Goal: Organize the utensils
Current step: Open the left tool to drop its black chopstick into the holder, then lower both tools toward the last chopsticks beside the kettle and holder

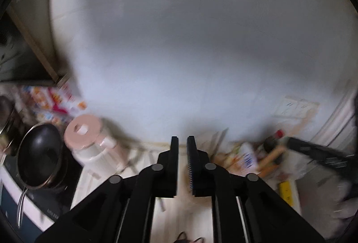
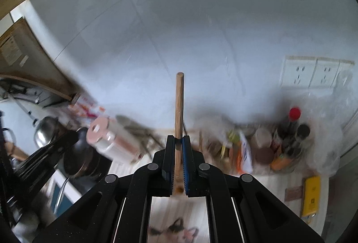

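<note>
We see the right gripper [image 2: 178, 142] clamped on a wooden stick handle [image 2: 179, 104] — held upright above the pale wood counter [image 2: 264, 178], likely carrying it to storage. Left gripper [image 1: 182, 142] slightly apart, empty. Kettle [image 1: 89, 142] left of the stick, bottles [image 2: 290, 131] right — white wall behind.

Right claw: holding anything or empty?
Holding. The right claw is shut on a wooden stick, which stands up between its pads.

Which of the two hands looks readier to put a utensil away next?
The right. Its gripper is already clamped on the slim round wooden stick, which points toward the wall. The left gripper has a narrow gap and holds nothing.
</note>
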A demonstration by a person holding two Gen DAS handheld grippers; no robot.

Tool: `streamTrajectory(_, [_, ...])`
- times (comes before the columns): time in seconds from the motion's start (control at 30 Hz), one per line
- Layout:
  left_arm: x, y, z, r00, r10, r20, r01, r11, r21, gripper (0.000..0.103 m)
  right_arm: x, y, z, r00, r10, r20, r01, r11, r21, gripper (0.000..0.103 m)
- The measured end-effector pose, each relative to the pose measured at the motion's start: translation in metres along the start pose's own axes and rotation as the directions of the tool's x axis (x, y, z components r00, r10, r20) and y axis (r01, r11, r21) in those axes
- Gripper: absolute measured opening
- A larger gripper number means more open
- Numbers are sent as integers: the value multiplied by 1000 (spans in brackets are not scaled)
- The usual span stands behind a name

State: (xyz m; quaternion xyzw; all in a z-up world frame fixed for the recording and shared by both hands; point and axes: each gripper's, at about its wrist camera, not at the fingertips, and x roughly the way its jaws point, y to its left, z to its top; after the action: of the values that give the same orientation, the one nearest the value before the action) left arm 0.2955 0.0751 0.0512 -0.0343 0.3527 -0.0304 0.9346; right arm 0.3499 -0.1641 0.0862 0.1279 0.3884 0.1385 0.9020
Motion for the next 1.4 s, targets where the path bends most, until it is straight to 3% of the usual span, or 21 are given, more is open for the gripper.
streamTrajectory(0.03, [8, 10, -13, 1000, 21, -23, -21, 1000, -13, 26, -1, -3, -6, 1000, 14, -22, -14, 1000, 3, 6])
streamTrajectory(0.07, [17, 20, -25, 998, 36, -45, -37, 999, -26, 45, -1, -6, -12, 999, 25, -46, -25, 1000, 9, 6])
streamTrajectory(0.1, [28, 31, -39, 995, 55, -79, -59, 997, -41, 58, -1, -11, -22, 996, 38, -85, -37, 999, 20, 7])
streamTrajectory(0.17, [49, 49, -65, 987, 70, -144, -80, 995, -67, 58, 5, -20, -38, 987, 60, -149, -54, 997, 47, 6])
streamTrajectory(0.27, [84, 66, -101, 962, 95, -258, -121, 989, -87, 58, 33, -39, -72, 954, 88, -286, -59, 992, 109, 6])
streamTrajectory(0.43, [142, 80, -160, 906, 122, -405, -173, 981, -90, 58, 128, -86, -148, 827, 96, -554, 38, 974, 225, 7])
streamTrajectory(0.6, [182, 82, -200, 850, 124, -511, -184, 981, -68, 58, 209, -131, -208, 723, -31, -690, 244, 946, 214, 6])
streamTrajectory(0.73, [205, 81, -220, 822, 137, -553, -194, 980, -46, 58, 242, -150, -230, 698, -154, -699, 361, 919, 158, 7])
streamTrajectory(0.8, [212, 82, -221, 818, 122, -562, -187, 980, -60, 58, 252, -155, -239, 685, -211, -697, 408, 904, 128, 8])
streamTrajectory(0.83, [216, 82, -222, 818, 104, -566, -180, 980, -80, 58, 253, -157, -243, 683, -209, -700, 414, 900, 135, 15])
streamTrajectory(0.87, [219, 83, -222, 818, 85, -569, -173, 980, -101, 58, 253, -157, -246, 687, -201, -699, 414, 898, 149, 28])
streamTrajectory(0.93, [228, 79, -223, 824, 25, -566, -140, 977, -160, 58, 247, -157, -256, 716, -186, -673, 412, 891, 192, 38])
streamTrajectory(1.0, [237, 73, -223, 827, -38, -561, -99, 972, -211, 58, 237, -156, -267, 740, -210, -639, 426, 881, 204, 38])
streamTrajectory(1.1, [251, 60, -227, 829, -70, -555, -72, 971, -230, 58, 223, -153, -282, 767, -250, -591, 447, 869, 213, 38])
streamTrajectory(1.27, [267, 38, -234, 845, -2, -534, -81, 988, -132, 57, 199, -145, -300, 783, -345, -518, 491, 854, 174, 38])
streamTrajectory(1.33, [270, 28, -238, 849, 53, -525, -100, 993, -60, 49, 193, -144, -306, 776, -373, -509, 508, 847, 155, 38])
streamTrajectory(1.4, [274, 22, -242, 845, 103, -525, -123, 992, -3, 33, 190, -145, -313, 771, -378, -513, 515, 843, 153, 38])
